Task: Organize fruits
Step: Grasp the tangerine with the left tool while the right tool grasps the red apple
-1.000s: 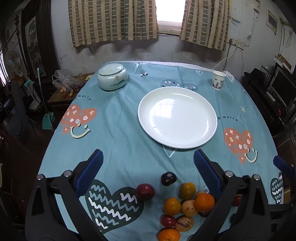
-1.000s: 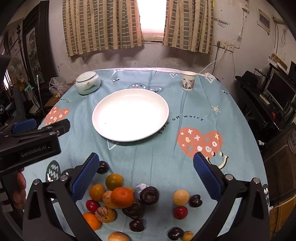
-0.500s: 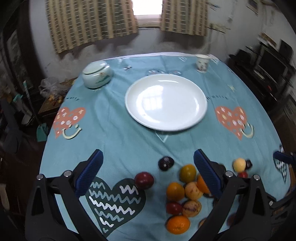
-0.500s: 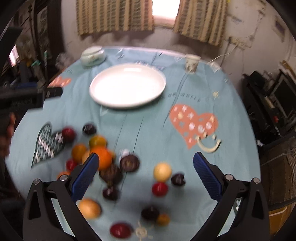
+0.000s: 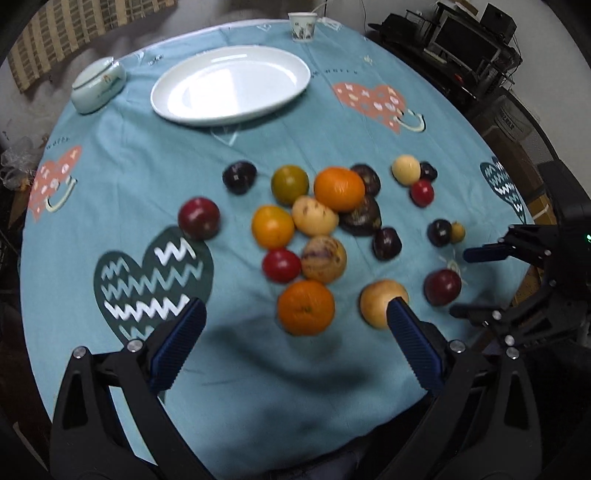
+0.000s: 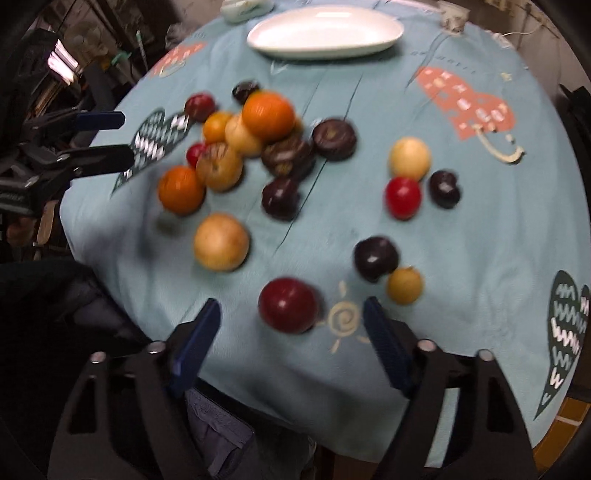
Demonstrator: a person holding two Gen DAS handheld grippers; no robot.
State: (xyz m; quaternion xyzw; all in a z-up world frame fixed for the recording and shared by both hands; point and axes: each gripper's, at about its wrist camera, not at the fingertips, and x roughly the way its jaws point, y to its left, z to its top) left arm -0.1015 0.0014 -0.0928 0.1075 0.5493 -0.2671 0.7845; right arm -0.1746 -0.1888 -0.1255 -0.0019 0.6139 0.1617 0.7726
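The left hand-held gripper (image 5: 295, 328) is being held spread wide above the near edge of the surface (image 5: 122, 177), with nothing between its jaws. Off its left finger a dark heart print (image 5: 147, 280) is being shown on the blue cloth. Just ahead of the gap between the fingers, an orange (image 5: 306, 306) is lying on the cloth, and a pale yellow fruit (image 5: 380, 301) is sitting right at the tip of the right finger; whether they are touching cannot be told. Farther ahead, the main heap of fruit (image 5: 314, 218) is clustered, and beyond it a white plate (image 5: 231, 88) is standing empty, flanked by a lidded jar (image 5: 98, 86) at its left and a paper cup (image 5: 303, 26) at its right.

The right hand-held gripper (image 6: 291, 325) is being held partly spread; its jaws have just been closing, yet they are not pressing on anything. A dark red plum (image 6: 288, 304) is lying just ahead of the fingertips, between the two fingers' lines and apart from both pads. Ahead and left, a pale yellow fruit (image 6: 221, 242) is resting; ahead and right, a dark plum (image 6: 376, 257) and a small yellow fruit (image 6: 404, 285) are lying side by side. The plate (image 6: 325, 31) is being seen far ahead.
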